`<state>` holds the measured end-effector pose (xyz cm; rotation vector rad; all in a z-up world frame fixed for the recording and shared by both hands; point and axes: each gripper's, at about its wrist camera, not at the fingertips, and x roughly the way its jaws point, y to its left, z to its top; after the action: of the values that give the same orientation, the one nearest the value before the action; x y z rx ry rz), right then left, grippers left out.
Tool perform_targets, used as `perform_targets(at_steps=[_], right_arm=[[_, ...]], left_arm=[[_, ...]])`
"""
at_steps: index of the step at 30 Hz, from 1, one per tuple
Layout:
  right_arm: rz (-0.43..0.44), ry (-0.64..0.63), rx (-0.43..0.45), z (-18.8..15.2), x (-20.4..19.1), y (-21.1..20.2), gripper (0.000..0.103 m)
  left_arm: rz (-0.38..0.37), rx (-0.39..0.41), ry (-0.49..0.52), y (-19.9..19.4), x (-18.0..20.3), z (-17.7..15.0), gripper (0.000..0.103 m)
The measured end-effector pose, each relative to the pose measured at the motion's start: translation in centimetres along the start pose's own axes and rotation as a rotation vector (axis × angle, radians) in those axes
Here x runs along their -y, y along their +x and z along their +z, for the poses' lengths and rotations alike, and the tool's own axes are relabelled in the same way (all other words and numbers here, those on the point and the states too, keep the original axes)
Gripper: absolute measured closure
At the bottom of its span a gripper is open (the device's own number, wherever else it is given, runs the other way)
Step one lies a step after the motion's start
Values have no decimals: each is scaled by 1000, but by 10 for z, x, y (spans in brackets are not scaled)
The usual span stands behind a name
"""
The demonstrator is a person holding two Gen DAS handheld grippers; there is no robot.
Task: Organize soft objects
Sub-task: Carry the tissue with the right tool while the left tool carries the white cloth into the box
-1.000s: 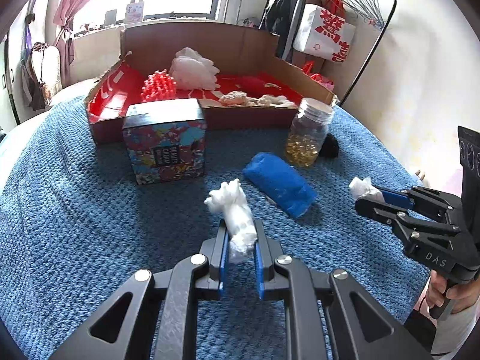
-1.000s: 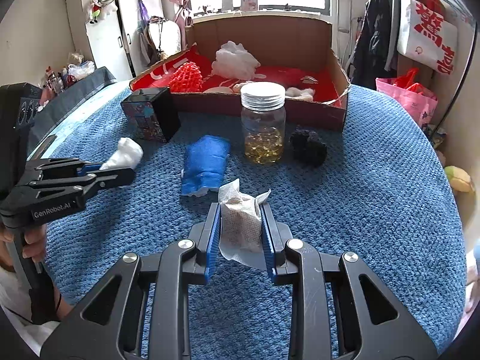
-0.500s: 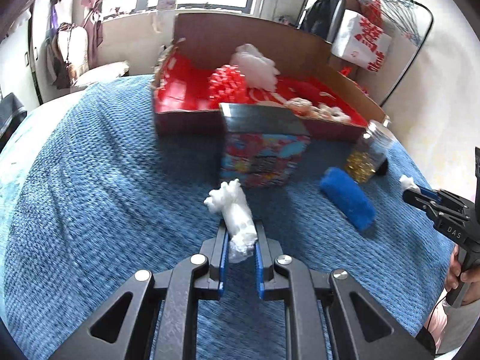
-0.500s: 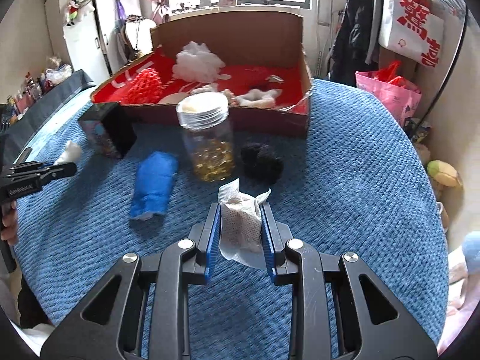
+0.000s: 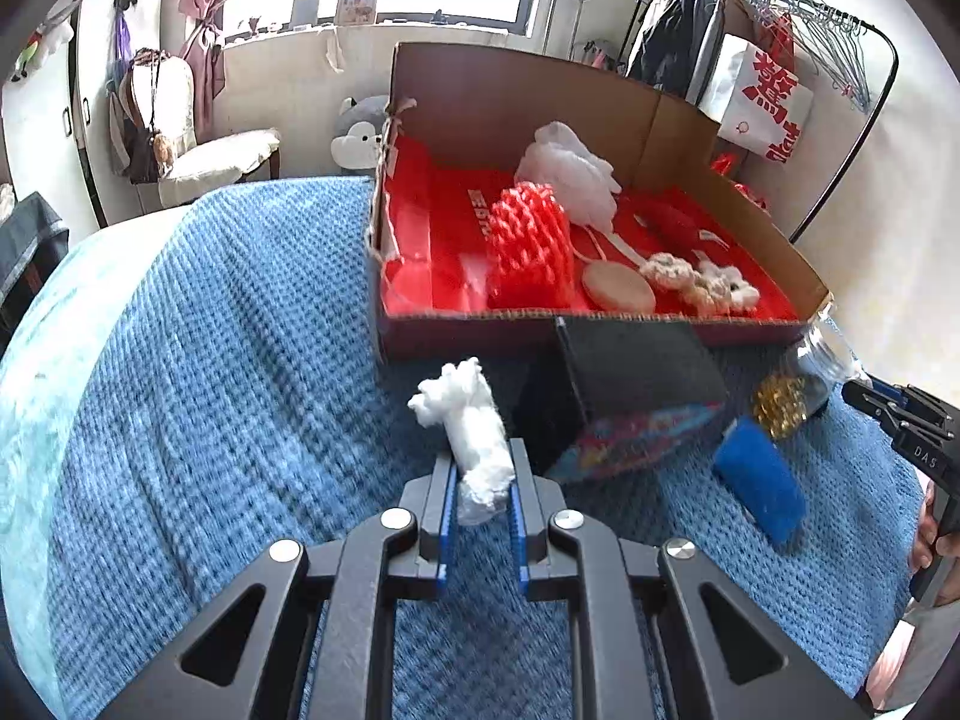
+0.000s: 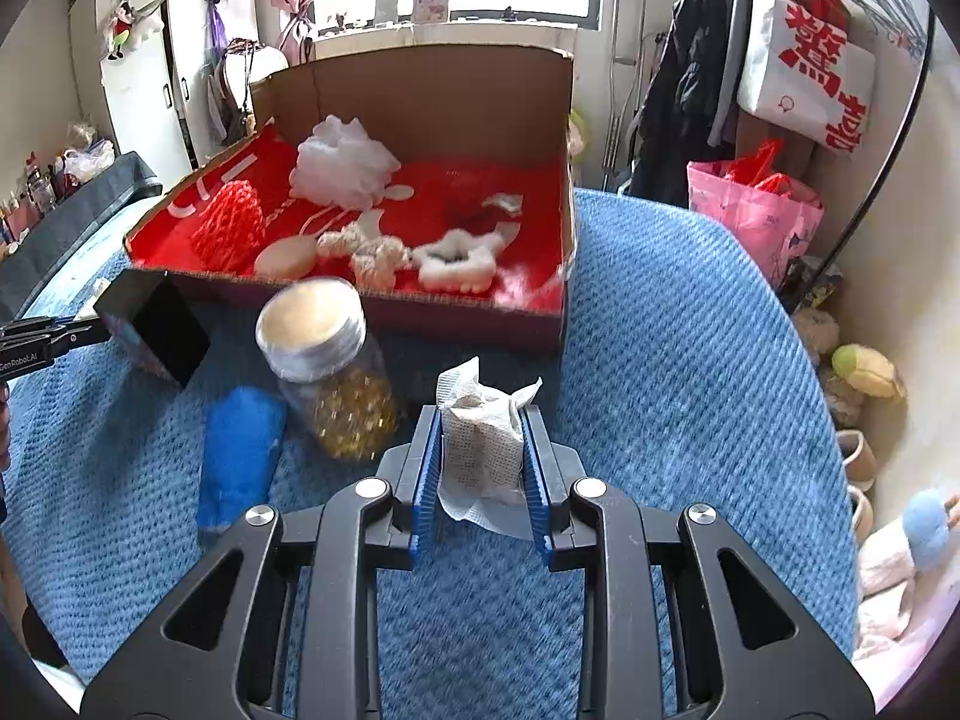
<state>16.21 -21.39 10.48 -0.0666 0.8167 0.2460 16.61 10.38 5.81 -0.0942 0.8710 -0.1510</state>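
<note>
Both grippers are loaded and in the carrying step, on the way to the box. The left gripper [image 5: 479, 501] is clenched on a white cotton wad [image 5: 471, 432], which sticks up out of the jaws at the centre of the left wrist view; the right gripper [image 6: 481, 468] is clenched on a folded gauze pad [image 6: 483, 441] at the centre of the right wrist view. The cardboard box [image 5: 690, 324] with its red lining fills the upper right of the left view, and in the right view it lies in the upper middle; inside it already lie a white mesh puff [image 5: 570, 171], a red mesh sponge [image 5: 528, 243], a tan round pad [image 5: 618, 288] and some fluffy loops [image 6: 456, 261]. Between the grippers and the box stand hard things that look to be no part of the sorting: a dark printed carton [image 5: 636, 372] and a jar [image 6: 330, 360] of golden beads. A blue roll [image 6: 240, 450] lies on the blue blanket [image 5: 210, 360] at lower left of the right view and appears not yet sorted. The next move probably calls for lifting each piece over the near wall of the box, clear of the carton and jar, then opening the jaws above a bare patch of red lining. The wad and gauze are light and may cling to the pads.
</note>
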Motion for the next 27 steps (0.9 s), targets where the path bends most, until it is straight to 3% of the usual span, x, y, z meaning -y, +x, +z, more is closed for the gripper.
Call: perform_targets(at_steps=[8, 17, 27], right_arm=[[-6, -64, 15, 23, 0, 5, 78], [19, -136, 0, 48, 0, 14, 78], [138, -157, -47, 86, -5, 35, 78]], left_arm=[[4, 30, 50, -1, -1, 22, 88], [-60, 27, 131, 0, 3, 50, 88], [-148, -3, 199, 10, 20, 85, 88]])
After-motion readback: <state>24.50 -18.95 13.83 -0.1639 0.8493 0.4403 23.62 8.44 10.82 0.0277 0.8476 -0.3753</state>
